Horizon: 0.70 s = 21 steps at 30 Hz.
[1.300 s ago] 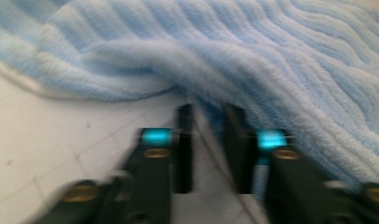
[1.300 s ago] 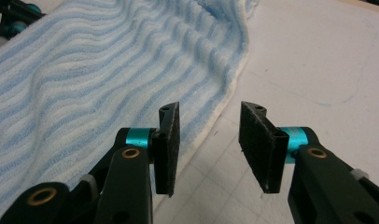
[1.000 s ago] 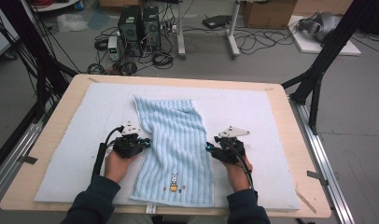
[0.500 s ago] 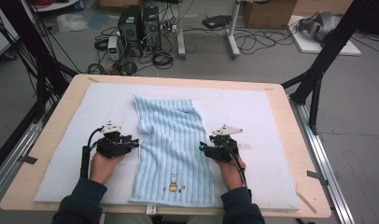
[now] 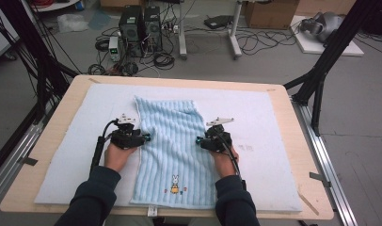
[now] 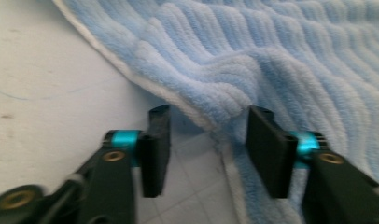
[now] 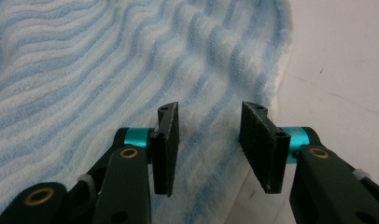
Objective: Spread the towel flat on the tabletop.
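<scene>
Tools (image 5: 144,138) (image 5: 198,140) agape at towel (image 5: 172,141) edges

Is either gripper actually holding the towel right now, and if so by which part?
Neither. The left gripper straddles the blue towel's left edge and the right gripper its right edge, jaws just closing but apart, not pinching.

Even, soft indoor light; slightly blurred close-up views.
</scene>
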### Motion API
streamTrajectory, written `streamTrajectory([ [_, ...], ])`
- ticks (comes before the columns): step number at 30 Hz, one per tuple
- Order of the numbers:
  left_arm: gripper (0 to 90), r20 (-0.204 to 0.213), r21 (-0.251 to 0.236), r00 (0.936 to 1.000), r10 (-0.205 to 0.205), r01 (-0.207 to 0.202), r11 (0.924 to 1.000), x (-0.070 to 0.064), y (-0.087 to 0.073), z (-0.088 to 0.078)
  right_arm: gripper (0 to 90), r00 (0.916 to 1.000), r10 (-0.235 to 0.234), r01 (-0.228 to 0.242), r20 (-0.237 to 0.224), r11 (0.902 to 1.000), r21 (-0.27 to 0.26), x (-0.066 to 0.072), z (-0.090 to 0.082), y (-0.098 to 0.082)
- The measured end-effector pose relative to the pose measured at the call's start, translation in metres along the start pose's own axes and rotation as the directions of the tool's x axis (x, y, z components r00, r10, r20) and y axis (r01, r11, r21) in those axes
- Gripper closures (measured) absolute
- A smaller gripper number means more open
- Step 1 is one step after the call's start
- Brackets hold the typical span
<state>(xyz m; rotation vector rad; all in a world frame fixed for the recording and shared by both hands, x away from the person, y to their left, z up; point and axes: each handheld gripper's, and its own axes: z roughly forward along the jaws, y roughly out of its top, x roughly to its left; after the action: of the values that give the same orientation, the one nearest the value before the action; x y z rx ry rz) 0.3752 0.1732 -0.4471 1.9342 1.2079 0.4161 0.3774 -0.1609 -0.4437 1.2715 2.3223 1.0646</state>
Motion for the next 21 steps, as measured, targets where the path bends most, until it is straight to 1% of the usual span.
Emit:
streamTrajectory([
  [1, 57.5, -0.008, 0.001, 1.0000, 0.004, -0.004, 1.0000, 0.000, 0.000, 0.000, 58.1, 1.0000, 0.000, 0.000, 0.000, 1.0000, 0.000, 0.000, 0.000, 0.000],
  [2, 75.9, -0.020, 0.000, 0.9997, 0.017, -0.017, 0.9999, 0.001, 0.000, 0.000, 70.2, 0.9995, -0.031, 0.031, 0.012, 0.9995, 0.008, 0.001, 0.002, 0.003],
  [3, 75.9, -0.033, -0.001, 0.9991, 0.026, -0.026, 0.9996, 0.004, 0.000, 0.000, 70.2, 0.9995, -0.031, 0.031, 0.012, 0.9995, 0.008, 0.001, 0.002, 0.003],
  [4, 84.0, -0.022, 0.005, 0.9997, 0.005, -0.005, 1.0000, 0.008, 0.001, 0.000, 81.0, 0.9988, -0.048, 0.047, 0.014, 0.9988, 0.012, 0.002, 0.003, 0.004],
  [5, 87.6, -0.005, 0.008, 0.9997, -0.026, 0.026, 0.9996, 0.011, 0.003, 0.002, 84.5, 0.9985, -0.054, 0.054, 0.008, 0.9984, 0.019, 0.002, 0.004, 0.005],
  [6, 88.1, 0.002, 0.018, 0.9989, -0.048, 0.048, 0.9987, 0.013, 0.005, 0.002, 86.7, 0.9983, -0.057, 0.057, 0.006, 0.9980, 0.026, 0.001, 0.005, 0.007],
  [7, 88.3, -0.001, 0.017, 0.9991, -0.044, 0.044, 0.9989, 0.014, 0.006, 0.004, 87.1, 0.9988, -0.050, 0.050, 0.001, 0.9983, 0.030, -0.001, 0.006, 0.009],
  [9, 88.7, -0.018, 0.014, 0.9991, -0.039, 0.039, 0.9991, 0.015, 0.011, 0.009, 87.5, 0.9979, -0.043, 0.042, 0.049, 0.9989, 0.023, -0.004, 0.009, 0.014],
  [10, 88.7, -0.018, 0.014, 0.9991, -0.039, 0.039, 0.9991, 0.015, 0.011, 0.009, 87.5, 0.9979, -0.043, 0.042, 0.049, 0.9989, 0.023, -0.004, 0.009, 0.014],
  [11, 88.7, -0.027, 0.012, 0.9991, -0.033, 0.033, 0.9994, 0.015, 0.013, 0.010, 87.4, 0.9970, -0.039, 0.039, 0.067, 0.9992, 0.015, -0.006, 0.010, 0.015],
  [12, 88.7, -0.032, 0.007, 0.9990, -0.030, 0.030, 0.9995, 0.017, 0.015, 0.012, 87.4, 0.9951, -0.028, 0.028, 0.095, 0.9996, -0.003, -0.011, 0.011, 0.016],
  [13, 88.7, -0.037, 0.003, 0.9989, -0.030, 0.030, 0.9995, 0.018, 0.017, 0.014, 87.4, 0.9947, -0.016, 0.017, 0.102, 0.9998, -0.010, -0.013, 0.011, 0.017],
  [14, 88.6, -0.044, -0.022, 0.9985, -0.034, 0.033, 0.9992, 0.019, 0.018, 0.016, 87.4, 0.9938, -0.014, 0.016, 0.110, 0.9996, -0.022, -0.014, 0.012, 0.018],
  [15, 88.6, -0.044, -0.018, 0.9981, -0.042, 0.041, 0.9990, 0.022, 0.020, 0.018, 87.4, 0.9938, -0.014, 0.016, 0.110, 0.9996, -0.022, -0.014, 0.012, 0.018],
  [16, 88.7, -0.051, -0.008, 0.9982, -0.032, 0.032, 0.9995, 0.023, 0.022, 0.021, 87.4, 0.9929, -0.016, 0.020, 0.118, 0.9993, -0.033, -0.015, 0.013, 0.019],
  [17, 88.7, -0.056, -0.018, 0.9980, -0.030, 0.029, 0.9994, 0.024, 0.023, 0.022, 87.4, 0.9918, -0.021, 0.028, 0.126, 0.9985, -0.048, -0.015, 0.014, 0.020],
  [18, 88.6, -0.056, -0.038, 0.9977, -0.037, 0.035, 0.9987, 0.025, 0.024, 0.022, 87.4, 0.9900, -0.033, 0.041, 0.137, 0.9975, -0.058, -0.015, 0.015, 0.021],
  [19, 88.6, -0.059, -0.046, 0.9977, -0.031, 0.028, 0.9985, 0.025, 0.025, 0.023, 87.3, 0.9888, -0.036, 0.045, 0.145, 0.9972, -0.060, -0.014, 0.016, 0.022],
  [20, 88.1, -0.066, -0.046, 0.9978, -0.003, 0.000, 0.9989, 0.024, 0.025, 0.023, 87.0, 0.9884, -0.038, 0.048, 0.147, 0.9968, -0.065, -0.014, 0.018, 0.022],
  [21, 85.2, -0.077, -0.048, 0.9969, 0.015, -0.019, 0.9987, 0.023, 0.025, 0.023, 85.5, 0.9881, -0.039, 0.049, 0.149, 0.9969, -0.062, -0.013, 0.018, 0.021],
])
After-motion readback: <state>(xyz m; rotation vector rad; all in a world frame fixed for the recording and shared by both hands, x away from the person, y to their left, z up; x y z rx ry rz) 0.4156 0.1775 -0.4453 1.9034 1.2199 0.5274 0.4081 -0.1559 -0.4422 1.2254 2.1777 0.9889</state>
